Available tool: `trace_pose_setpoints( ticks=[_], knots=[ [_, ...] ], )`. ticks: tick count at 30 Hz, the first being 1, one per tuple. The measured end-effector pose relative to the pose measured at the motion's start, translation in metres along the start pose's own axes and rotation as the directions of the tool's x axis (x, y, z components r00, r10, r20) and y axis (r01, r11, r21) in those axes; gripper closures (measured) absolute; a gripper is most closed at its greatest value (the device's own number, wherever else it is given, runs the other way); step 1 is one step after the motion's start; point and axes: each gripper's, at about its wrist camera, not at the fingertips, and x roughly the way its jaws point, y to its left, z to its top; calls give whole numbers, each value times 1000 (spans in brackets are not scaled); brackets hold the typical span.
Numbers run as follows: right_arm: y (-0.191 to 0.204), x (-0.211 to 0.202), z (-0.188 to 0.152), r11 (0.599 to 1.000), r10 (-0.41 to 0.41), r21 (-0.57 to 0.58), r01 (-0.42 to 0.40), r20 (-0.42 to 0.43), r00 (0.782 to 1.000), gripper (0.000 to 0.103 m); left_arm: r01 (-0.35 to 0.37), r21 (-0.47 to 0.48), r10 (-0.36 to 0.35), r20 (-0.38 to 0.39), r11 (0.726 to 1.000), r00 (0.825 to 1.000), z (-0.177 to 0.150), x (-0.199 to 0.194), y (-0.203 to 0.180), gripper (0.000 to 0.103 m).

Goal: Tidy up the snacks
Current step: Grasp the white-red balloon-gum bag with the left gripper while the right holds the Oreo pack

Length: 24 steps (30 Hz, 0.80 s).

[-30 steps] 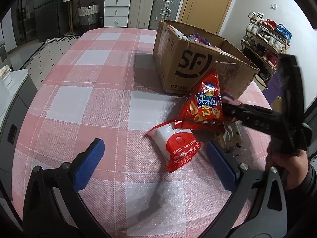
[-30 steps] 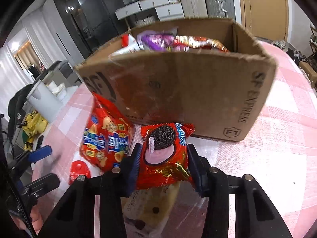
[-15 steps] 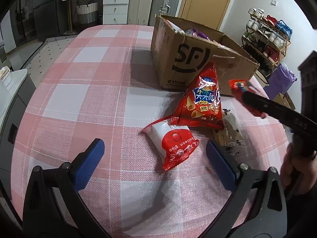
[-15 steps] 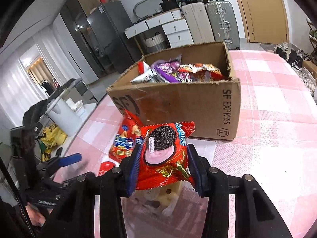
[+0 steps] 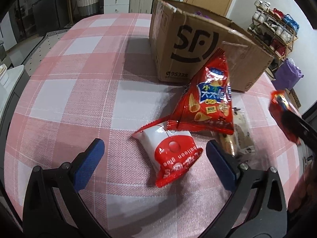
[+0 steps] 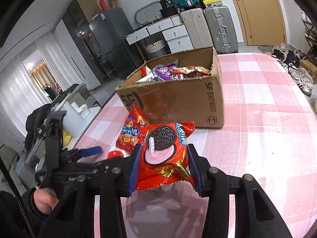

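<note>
1. While the right gripper (image 6: 164, 166) clamps the Oreo packet (image 6: 165, 154) above the table (image 6: 267, 119), carry it over the cardboard box (image 6: 178, 101) rim before releasing.
2. With its jaws spread wide and empty, the left gripper (image 5: 154, 158) should straddle the white-and-red packet (image 5: 170, 152), avoiding the red chip bag (image 5: 208, 99) overlapping its end.
</note>
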Motion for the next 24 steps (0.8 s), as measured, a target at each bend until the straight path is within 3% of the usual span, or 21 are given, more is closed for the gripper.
trace_pose_setpoints(
  ticks=[8,10,13,15,18,24],
  knots=[
    [4,8,-12,999,47,25,-46,-17,999,58,-71,2,71,-7,997,997,4,16,-9,1],
    [6,9,-13,999,51,19,-51,-19,999,58,-69,9,69,0,998,998,5,16,-9,6],
    [5,9,-12,998,62,24,-61,-14,998,58,-88,28,88,10,996,996,3,11,-11,26],
    [5,10,-11,998,66,25,-66,-12,998,58,-94,46,93,15,995,996,3,8,-11,51],
    [8,8,-11,997,68,22,-68,-1,998,58,-74,87,72,20,993,997,-1,2,-8,63],
    [18,3,-11,998,63,13,-64,13,998,58,-48,124,46,12,991,999,-14,-12,4,63]
  ],
)
